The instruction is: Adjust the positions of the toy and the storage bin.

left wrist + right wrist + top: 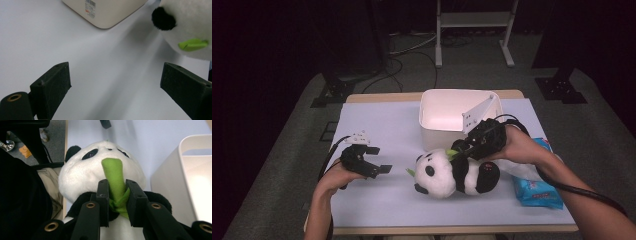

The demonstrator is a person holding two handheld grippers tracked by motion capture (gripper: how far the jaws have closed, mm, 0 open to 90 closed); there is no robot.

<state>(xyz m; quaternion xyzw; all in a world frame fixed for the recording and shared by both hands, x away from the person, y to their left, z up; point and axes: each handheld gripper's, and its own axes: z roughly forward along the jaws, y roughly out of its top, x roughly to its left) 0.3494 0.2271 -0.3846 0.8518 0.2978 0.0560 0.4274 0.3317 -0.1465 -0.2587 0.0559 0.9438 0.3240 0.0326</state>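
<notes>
Right gripper (pixel 117 195) was clenched on the soft, light plush panda's (pixel 452 172) green felt bamboo stalk (pixel 113 178), a flimsy hold; left gripper (pixel 373 162) stood released.

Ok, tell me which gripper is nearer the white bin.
Right. The right gripper grips the panda by its green stalk just in front of the white bin; the left gripper hangs open farther left.
</notes>
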